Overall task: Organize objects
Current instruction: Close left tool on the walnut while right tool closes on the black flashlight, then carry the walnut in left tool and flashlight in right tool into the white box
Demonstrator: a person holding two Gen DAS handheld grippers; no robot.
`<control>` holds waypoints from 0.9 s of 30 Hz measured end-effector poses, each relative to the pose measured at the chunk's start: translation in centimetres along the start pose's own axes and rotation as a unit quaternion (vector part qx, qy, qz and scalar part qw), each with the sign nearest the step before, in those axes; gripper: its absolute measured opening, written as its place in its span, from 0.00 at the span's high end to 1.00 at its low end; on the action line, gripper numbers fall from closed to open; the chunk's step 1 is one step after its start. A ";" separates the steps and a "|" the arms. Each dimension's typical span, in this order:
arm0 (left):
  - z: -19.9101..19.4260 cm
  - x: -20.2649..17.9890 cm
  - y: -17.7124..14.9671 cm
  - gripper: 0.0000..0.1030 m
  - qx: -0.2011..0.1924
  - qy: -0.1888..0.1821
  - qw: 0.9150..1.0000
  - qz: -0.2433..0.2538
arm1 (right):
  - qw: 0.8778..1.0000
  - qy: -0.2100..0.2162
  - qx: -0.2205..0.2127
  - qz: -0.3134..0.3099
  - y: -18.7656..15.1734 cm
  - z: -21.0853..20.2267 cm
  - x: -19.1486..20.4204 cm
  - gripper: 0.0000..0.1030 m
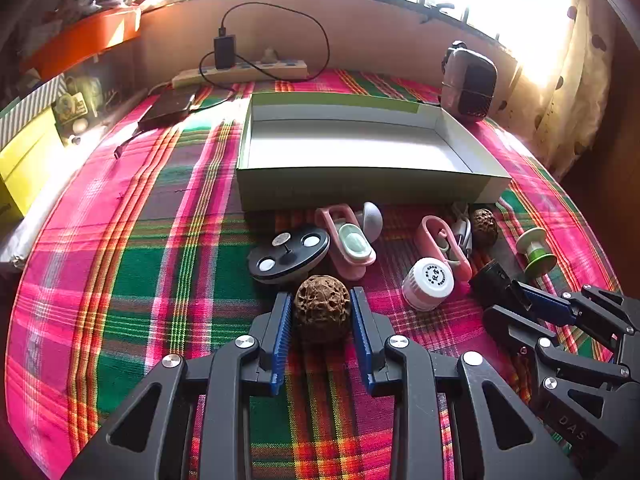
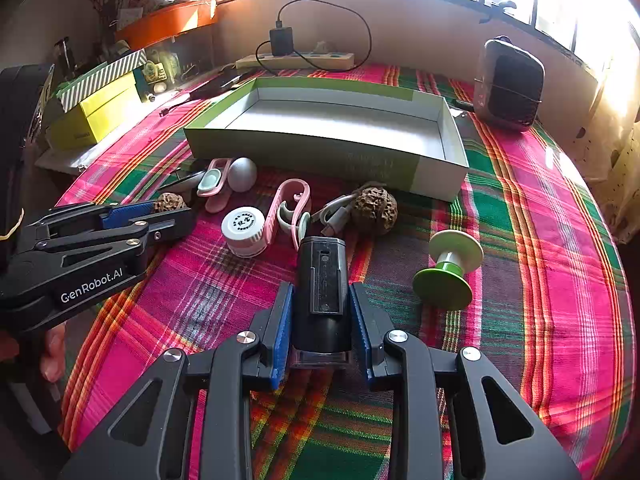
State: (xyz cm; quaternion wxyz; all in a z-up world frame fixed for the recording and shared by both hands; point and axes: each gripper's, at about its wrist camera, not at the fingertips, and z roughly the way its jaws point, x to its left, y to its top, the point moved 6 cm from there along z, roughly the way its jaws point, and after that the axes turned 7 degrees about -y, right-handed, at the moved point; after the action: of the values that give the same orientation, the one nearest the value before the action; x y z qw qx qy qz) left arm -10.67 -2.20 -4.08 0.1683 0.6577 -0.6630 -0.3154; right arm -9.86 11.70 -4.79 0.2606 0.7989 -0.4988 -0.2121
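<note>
Left tongs (image 1: 322,304) clamp a pitted brown walnut (image 1: 322,308); right tongs (image 2: 322,304) grip a black cylinder (image 2: 322,292).

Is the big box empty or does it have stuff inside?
Empty. The box shows only its bare white floor; all the little things lie outside on the tablecloth.

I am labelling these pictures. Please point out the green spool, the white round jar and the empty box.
green spool (image 2: 448,270): right wrist view, on its white core.
white round jar (image 2: 244,226): right wrist view, on its printed lid.
empty box (image 1: 360,190): left wrist view, on its near outer wall.
</note>
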 end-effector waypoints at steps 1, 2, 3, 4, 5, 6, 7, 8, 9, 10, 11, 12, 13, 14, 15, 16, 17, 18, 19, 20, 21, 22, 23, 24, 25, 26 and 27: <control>0.0 0.0 0.0 0.74 0.000 0.001 1.000 0.000 | 1.000 0.001 0.000 0.000 0.0 0.0 0.0 0.72; -0.1 0.0 0.0 0.74 0.001 0.001 1.000 0.000 | 1.000 0.001 0.000 0.001 0.0 0.0 0.0 0.72; -0.1 0.0 -0.1 0.74 0.002 0.001 1.000 0.000 | 1.000 0.002 0.000 0.002 0.0 0.0 0.0 0.72; -0.1 0.0 -0.1 0.74 0.002 0.002 1.000 0.000 | 1.000 0.002 0.000 0.003 0.0 -0.1 0.0 0.72; -0.1 0.0 -0.1 0.74 0.002 0.003 1.000 0.000 | 1.000 0.002 -0.001 0.005 0.0 -0.1 -0.1 0.72; -0.1 0.0 -0.1 0.74 0.003 0.004 1.000 0.001 | 1.000 0.002 -0.001 0.006 0.0 -0.1 -0.2 0.72; -0.2 0.0 -0.1 0.74 0.003 0.005 1.000 0.001 | 1.000 0.002 -0.003 0.008 0.1 -0.2 -0.3 0.72; -0.2 -0.1 -0.2 0.74 0.003 0.006 1.000 0.003 | 1.000 0.003 -0.006 0.008 0.1 -0.3 -0.4 0.72; -0.3 -0.1 -0.2 0.74 0.002 0.008 1.000 0.004 | 1.000 0.004 -0.009 0.008 0.2 -0.4 -0.4 0.72; -0.4 -0.1 -0.1 0.74 0.002 0.008 1.000 0.004 | 1.000 0.004 -0.010 0.008 0.3 -0.5 -0.4 0.72; -0.6 -0.2 -0.1 0.74 0.002 0.006 1.000 0.005 | 1.000 0.004 -0.010 0.007 0.4 -0.6 -0.4 0.72; -0.8 -0.3 0.0 0.74 0.000 0.005 1.000 0.006 | 1.000 0.004 -0.011 0.007 0.5 -0.7 -0.5 0.72; -1.0 -0.5 0.1 0.74 -0.001 0.005 1.000 0.008 | 1.000 0.004 -0.012 0.006 0.7 -0.8 -0.5 0.72; -1.2 -0.6 0.2 0.74 -0.003 0.004 1.000 0.009 | 1.000 0.004 -0.013 0.007 0.8 -0.9 -0.5 0.72; -1.5 -0.7 0.4 0.74 -0.005 0.002 1.000 0.010 | 1.000 0.005 -0.014 0.008 1.0 -1.0 -0.6 0.72; -1.7 -0.8 0.6 0.74 -0.006 0.001 1.000 0.011 | 1.000 0.006 -0.016 0.009 1.2 -1.1 -0.6 0.72; -1.9 -0.9 0.8 0.74 -0.008 -0.001 1.000 0.012 | 1.000 0.006 -0.017 0.009 1.4 -1.3 -0.7 0.72; -2.1 -1.0 1.0 0.74 -0.010 -0.002 1.000 0.013 | 1.000 0.005 -0.019 0.008 1.6 -1.4 -0.7 0.72; -2.3 -1.1 1.3 0.74 -0.012 -0.003 1.000 0.014 | 1.000 0.004 -0.021 0.008 1.8 -1.5 -0.8 0.72; -2.4 -1.2 1.6 0.74 -0.015 -0.006 1.000 0.015 | 1.000 0.005 -0.023 0.008 2.1 -1.6 -0.8 0.72; -2.5 -1.2 2.0 0.74 -0.017 -0.008 1.000 0.016 | 1.000 0.006 -0.023 0.009 2.3 -1.7 -0.9 0.72; -2.6 -1.3 2.3 0.74 -0.018 -0.010 1.000 0.016 | 1.000 0.006 -0.024 0.010 2.6 -1.7 -1.0 0.72; -2.7 -1.3 2.6 0.74 -0.019 -0.013 1.000 0.015 | 1.000 0.004 -0.025 0.011 2.9 -1.8 -1.2 0.72; -2.7 -1.4 3.0 0.74 -0.020 -0.016 1.000 0.015 | 1.000 0.003 -0.027 0.012 3.3 -1.8 -1.3 0.72; -2.7 -1.5 3.4 0.74 -0.020 -0.017 1.000 0.015 | 1.000 0.003 -0.028 0.012 3.6 -1.8 -1.5 0.72; -2.6 -1.5 3.8 0.74 -0.020 -0.018 0.999 0.017 | 0.999 0.003 -0.030 0.014 3.9 -1.9 -1.6 0.72; -2.5 -1.6 4.2 0.74 -0.020 -0.018 0.999 0.021 | 0.999 0.004 -0.030 0.015 4.3 -1.8 -1.7 0.72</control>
State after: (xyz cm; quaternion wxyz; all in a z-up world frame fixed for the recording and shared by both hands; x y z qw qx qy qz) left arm -12.13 -1.38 0.74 0.1760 0.6343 -0.6732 -0.3369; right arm -12.42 12.09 -0.56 0.2893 0.7839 -0.5033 -0.2201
